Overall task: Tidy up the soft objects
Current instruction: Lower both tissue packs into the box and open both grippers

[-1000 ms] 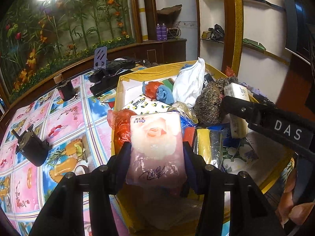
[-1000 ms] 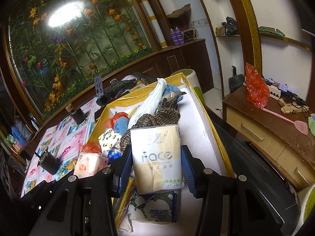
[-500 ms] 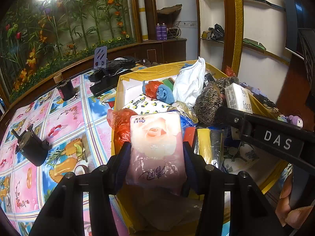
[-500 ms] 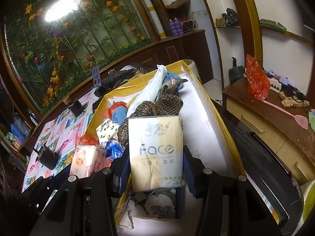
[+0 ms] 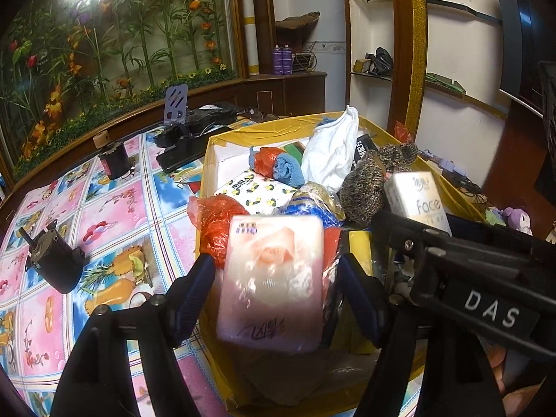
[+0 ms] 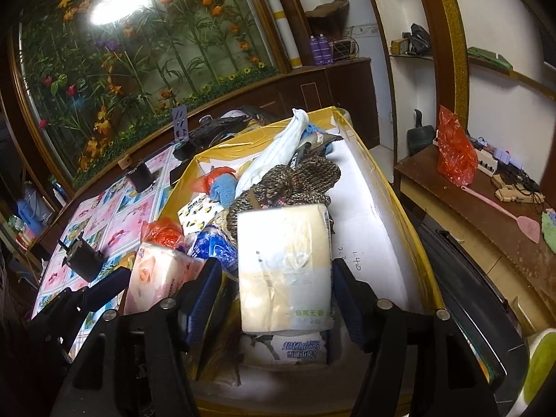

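Your left gripper (image 5: pixel 274 274) is clamped on a pink pack (image 5: pixel 272 278) of tissues, and you hold it up over the near end of the yellow box (image 5: pixel 451 194). Your right gripper (image 6: pixel 278 278) is clamped on a cream pack (image 6: pixel 286 267), held up over the same box. So 2 soft things are in your claws and not put down yet. The box looks full and messy: a white cloth (image 5: pixel 333 149), a knit hat (image 5: pixel 365 187), a blue towel (image 5: pixel 286 170) and a red bag (image 5: pixel 219 222) lie in a heap. I think most of the sorting is left to do.
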Action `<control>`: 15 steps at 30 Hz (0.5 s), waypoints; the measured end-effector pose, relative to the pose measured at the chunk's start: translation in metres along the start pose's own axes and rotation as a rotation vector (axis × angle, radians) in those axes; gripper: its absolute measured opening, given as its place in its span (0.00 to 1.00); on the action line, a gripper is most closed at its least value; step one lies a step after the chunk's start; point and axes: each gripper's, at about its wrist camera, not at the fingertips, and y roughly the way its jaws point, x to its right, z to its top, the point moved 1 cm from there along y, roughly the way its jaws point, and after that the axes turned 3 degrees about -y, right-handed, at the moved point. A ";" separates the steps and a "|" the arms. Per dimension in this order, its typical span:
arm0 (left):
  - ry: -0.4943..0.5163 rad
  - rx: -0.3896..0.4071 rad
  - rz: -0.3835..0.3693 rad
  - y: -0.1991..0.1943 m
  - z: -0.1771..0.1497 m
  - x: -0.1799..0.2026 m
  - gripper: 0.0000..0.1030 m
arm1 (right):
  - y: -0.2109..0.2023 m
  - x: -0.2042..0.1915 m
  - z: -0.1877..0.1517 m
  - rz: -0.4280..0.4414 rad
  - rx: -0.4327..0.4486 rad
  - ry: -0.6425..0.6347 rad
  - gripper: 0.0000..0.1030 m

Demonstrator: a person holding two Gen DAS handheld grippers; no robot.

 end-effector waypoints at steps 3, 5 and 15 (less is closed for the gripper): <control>0.003 0.009 -0.002 -0.003 0.000 0.000 0.72 | -0.006 -0.003 0.000 -0.002 0.012 -0.011 0.71; -0.002 0.019 0.000 -0.006 0.000 -0.002 0.75 | -0.010 -0.005 0.000 -0.013 0.019 -0.016 0.79; -0.042 0.078 0.000 -0.026 0.004 -0.013 0.90 | -0.055 -0.001 0.005 -0.064 0.133 -0.038 0.90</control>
